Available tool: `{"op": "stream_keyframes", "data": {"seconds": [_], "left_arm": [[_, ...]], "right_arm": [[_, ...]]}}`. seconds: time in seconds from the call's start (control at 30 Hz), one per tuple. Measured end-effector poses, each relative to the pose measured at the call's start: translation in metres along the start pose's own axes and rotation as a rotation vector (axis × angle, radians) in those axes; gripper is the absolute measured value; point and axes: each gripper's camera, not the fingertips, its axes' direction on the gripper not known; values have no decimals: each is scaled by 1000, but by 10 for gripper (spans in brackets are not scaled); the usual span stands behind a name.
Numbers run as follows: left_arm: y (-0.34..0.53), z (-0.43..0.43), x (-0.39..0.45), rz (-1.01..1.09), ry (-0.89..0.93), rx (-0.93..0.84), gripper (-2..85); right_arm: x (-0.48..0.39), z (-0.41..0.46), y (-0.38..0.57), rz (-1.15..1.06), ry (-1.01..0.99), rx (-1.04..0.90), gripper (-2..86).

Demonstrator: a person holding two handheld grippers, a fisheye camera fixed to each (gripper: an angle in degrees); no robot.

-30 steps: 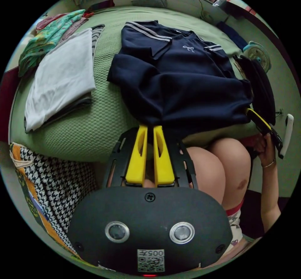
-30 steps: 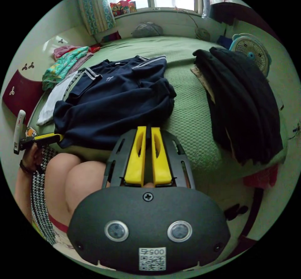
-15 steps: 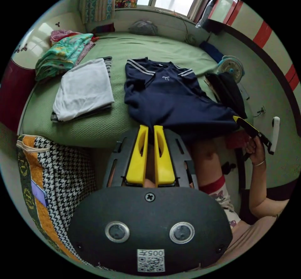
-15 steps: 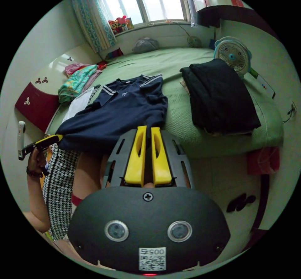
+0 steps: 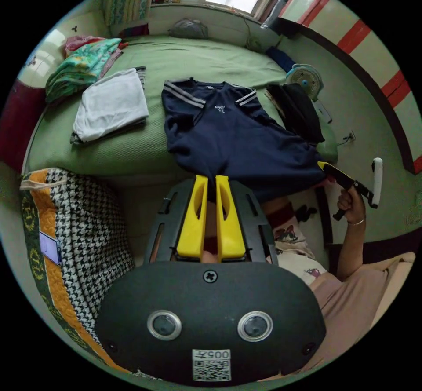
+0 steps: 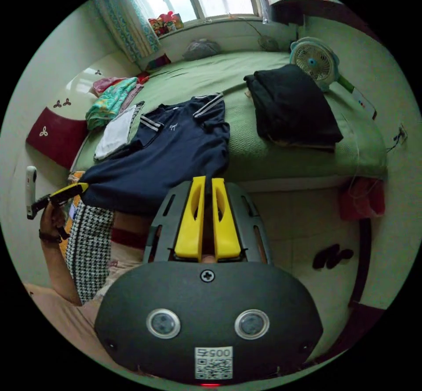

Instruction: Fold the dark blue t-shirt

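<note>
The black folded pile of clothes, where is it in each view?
Left gripper view: black folded pile sits upper right, beside the dark blue t-shirt.
Right gripper view: black folded pile upper right of centre.
Shared landmark: the fan just beyond it.

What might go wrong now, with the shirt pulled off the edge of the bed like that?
The shirt hangs by its hem from both grippers, left and right; if either slips, that corner may drop towards the floor. Its sleeve is bunched, so folding now could trap a crease. Dragging sideways might nudge the black pile or the white pile.
</note>
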Motion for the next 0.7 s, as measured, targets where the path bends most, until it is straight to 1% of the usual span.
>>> {"op": "stream_keyframes", "data": {"seconds": [0.07,0.2,0.33,0.43,0.57,0.7], "left_arm": [[0,-15,3,13,4,17,45],[-5,-31,-10,-59,73,66,45],[-16,-18,-17,-104,36,11,44],[-23,-13,-19,-106,17,-3,45],[-32,-13,-26,-105,46,8,46],[-47,-9,-35,-77,93,28,47]], "right_arm": [[-2,-19,-3,-24,25,17,12],[1,-36,-9,-11,-18,79,14],[7,-18,-23,45,-55,23,12],[5,-11,-32,58,-37,22,4],[4,-4,-46,54,-26,16,-9],[6,4,-63,69,-47,2,-4]]}}
